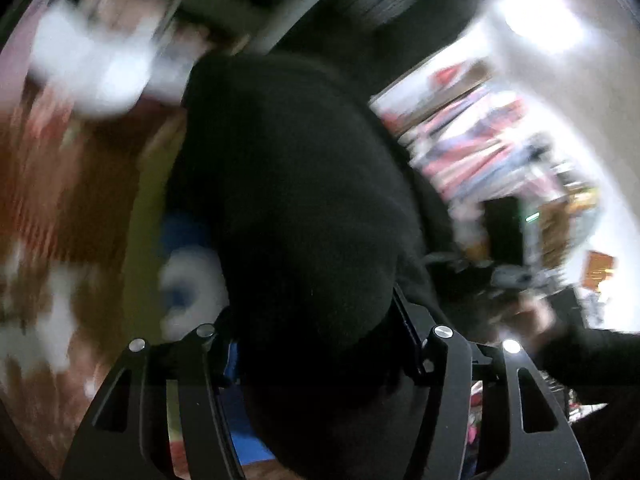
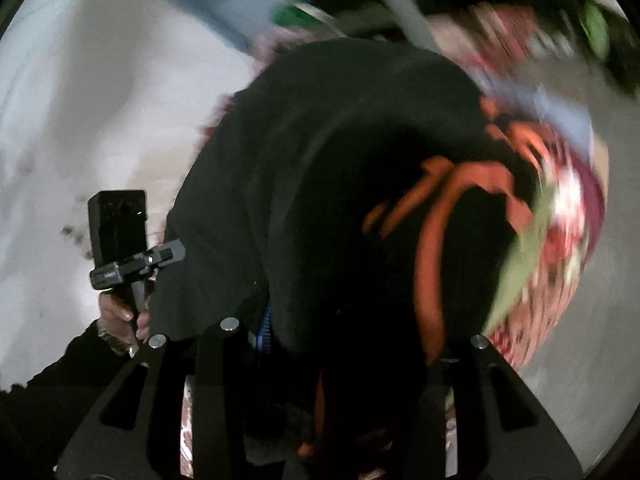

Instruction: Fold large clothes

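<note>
Black garment (image 1: 296,200) fills the middle of the left wrist view, bunched into a thick hanging mass that runs down between the fingers of the left gripper (image 1: 316,356). Those fingers are pinching the cloth, with dark fabric packed between them and a strip of blue pad (image 1: 231,360) showing at the garment's left edge. Left of the garment lies a blurred brown-and-white patterned surface (image 1: 44,240), with a blue-and-white shape (image 1: 188,276) just beside the cloth. Right of the garment sits a smeared clutter of coloured items (image 1: 480,148) against a pale wall.

From the right wrist view, the same garment (image 2: 320,168) again takes the centre, here showing an orange print (image 2: 432,240) on its right part. It drops between the fingers of the right gripper (image 2: 340,360), which are closed on the fabric. Left of the garment, the person's left hand (image 2: 120,320) grips the handle of the other gripper (image 2: 120,240), touching the cloth's edge. Right of the garment, a red floral fabric (image 2: 560,248) is blurred.
</note>
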A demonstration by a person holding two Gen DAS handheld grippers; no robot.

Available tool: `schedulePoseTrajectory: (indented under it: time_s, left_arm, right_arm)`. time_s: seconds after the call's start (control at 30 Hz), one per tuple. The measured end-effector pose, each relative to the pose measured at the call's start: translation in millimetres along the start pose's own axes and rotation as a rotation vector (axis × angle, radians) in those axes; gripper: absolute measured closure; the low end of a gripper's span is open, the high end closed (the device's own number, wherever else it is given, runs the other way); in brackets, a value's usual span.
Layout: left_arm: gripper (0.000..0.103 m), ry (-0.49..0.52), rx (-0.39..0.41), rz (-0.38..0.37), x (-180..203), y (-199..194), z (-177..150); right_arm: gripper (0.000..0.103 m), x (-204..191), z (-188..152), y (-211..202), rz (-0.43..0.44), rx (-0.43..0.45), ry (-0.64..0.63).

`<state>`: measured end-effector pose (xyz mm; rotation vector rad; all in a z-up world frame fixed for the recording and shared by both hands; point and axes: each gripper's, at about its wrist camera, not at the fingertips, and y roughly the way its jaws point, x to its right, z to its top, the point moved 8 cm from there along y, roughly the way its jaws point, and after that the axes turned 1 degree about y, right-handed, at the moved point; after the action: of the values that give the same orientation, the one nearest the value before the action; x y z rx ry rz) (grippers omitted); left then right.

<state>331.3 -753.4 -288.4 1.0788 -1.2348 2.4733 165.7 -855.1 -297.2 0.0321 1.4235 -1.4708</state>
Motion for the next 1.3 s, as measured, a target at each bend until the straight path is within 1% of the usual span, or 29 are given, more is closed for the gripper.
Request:
schedulePoseTrajectory:
  time_s: [0.03,0.07,0.1,0.13,0.17,0.2,0.23,0.27,0.37,0.4,0.47,0.5,0.53,0.57,0.6,0.63,0.67,0.7,0.77,0.83,0.87,0.93,1.0,1.03,1.1,1.13,1.17,1.2,1.3]
  left_arm:
    - [0.044,-0.015,-0.016,0.003,-13.2,10.7,-12.5]
    - [0.041,-0.024,-0.006,-0.017,-17.3,12.9,-19.2]
    - [0.039,-0.018,0.008,-0.025,-16.7,12.0,-21.5]
    - [0.037,-0.010,0.016,-0.028,-14.7,10.3,-24.2]
    - [0.032,0.000,0.009,-0.019,-11.6,9.2,-26.3]
    - [0.028,0.006,-0.002,0.000,-10.5,10.8,-24.9]
    - [0.020,0.013,-0.021,0.023,-9.1,12.8,-23.9]
    - [0.015,0.028,-0.048,0.052,-4.9,14.0,-25.2]
    - [0.012,0.078,-0.074,0.128,4.4,7.8,-21.3]
    - [0.010,0.093,-0.076,0.154,8.2,4.0,-23.5]
    - [0.008,0.123,-0.073,0.212,14.7,-9.2,-26.6]
    - [0.008,0.132,-0.071,0.230,11.9,-18.8,-32.3]
    - [0.007,0.141,-0.077,0.259,14.8,-26.4,-33.5]
    - [0.007,0.157,-0.102,0.255,22.7,-32.1,-37.0]
    - [0.007,0.181,-0.107,0.258,30.9,-36.3,-35.6]
    - [0.006,0.229,-0.093,0.314,41.4,-45.3,-35.2]
    - [0.006,0.253,-0.080,0.352,45.0,-47.7,-31.3]
    - [0.006,0.282,-0.055,0.398,54.9,-53.3,-28.6]
    - [0.006,0.324,0.007,0.466,75.1,-56.5,-24.8]
    - [0.006,0.355,0.030,0.473,94.0,-49.6,-27.8]
    - [0.006,0.365,0.020,0.479,99.5,-38.5,-32.2]
    - [0.006,0.355,-0.013,0.482,96.6,-17.1,-38.8]
    - [0.006,0.338,-0.042,0.473,89.3,3.9,-45.8]
    - [0.006,0.327,-0.049,0.477,86.0,12.4,-50.8]
    - [0.005,0.332,-0.009,0.508,84.1,16.6,-56.2]
    - [0.005,0.331,0.014,0.518,82.1,17.8,-57.1]
    - [0.005,0.335,0.028,0.528,80.8,19.6,-57.8]
    - [0.005,0.345,0.030,0.541,81.1,21.7,-58.5]
    - [0.005,0.386,0.010,0.618,84.5,30.4,-61.4]
  right_arm:
    - [0.066,11.5,-8.2,9.7,0.015,-0.010,0.010]
    - [0.065,15.3,-14.0,13.5,0.031,-0.017,0.007]
    - [0.059,17.8,-17.3,11.6,0.031,-0.011,-0.002]
    - [0.050,19.8,-18.9,8.2,0.029,-0.008,-0.003]
    - [0.045,23.9,-20.7,4.5,0.020,-0.010,0.003]
    - [0.036,30.4,-22.8,0.2,0.002,-0.013,0.017]
    - [0.031,34.8,-24.5,-2.6,-0.015,-0.017,0.029]
    - [0.029,39.1,-23.1,-1.7,-0.029,-0.021,0.033]
    - [0.025,37.0,-20.4,-16.2,-0.108,-0.023,0.015]
    - [0.022,36.3,-18.8,-20.6,-0.128,-0.016,0.012]
    - [0.015,30.7,-16.3,-43.7,-0.172,0.016,0.026]
    - [0.013,27.4,-15.4,-57.2,-0.196,0.037,0.038]
    - [0.013,27.5,-13.0,-63.7,-0.208,0.048,0.046]
    - [0.013,25.7,-11.0,-73.6,-0.236,0.053,0.064]
    - [0.013,20.5,-9.7,-80.8,-0.252,0.060,0.074]
    - [0.011,7.3,-4.4,-92.7,-0.257,0.095,0.070]
    - [0.008,-0.5,1.1,-97.3,-0.264,0.125,0.059]
    - [0.004,-15.6,8.6,-102.6,-0.285,0.173,0.031]
    - [0.004,-42.5,16.3,-97.7,-0.310,0.210,-0.032]
    - [0.004,-57.9,29.9,-82.8,-0.328,0.229,-0.063]
    - [0.005,-54.3,34.4,-66.6,-0.353,0.203,-0.050]
    - [0.005,-38.3,41.7,-39.4,-0.391,0.158,-0.003]
    - [0.005,-24.8,46.2,-23.7,-0.421,0.164,-0.010]
    - [0.005,-13.2,46.3,-16.9,-0.473,0.160,-0.031]
    - [0.005,12.8,42.4,-8.7,-0.535,0.150,-0.056]
    - [0.005,21.6,40.1,-6.5,-0.538,0.151,-0.065]
    - [0.005,30.0,37.2,-4.6,-0.514,0.151,-0.080]
    - [0.005,37.0,35.8,-1.8,-0.504,0.148,-0.097]
    - [0.005,40.9,32.5,-5.5,-0.505,0.162,-0.165]
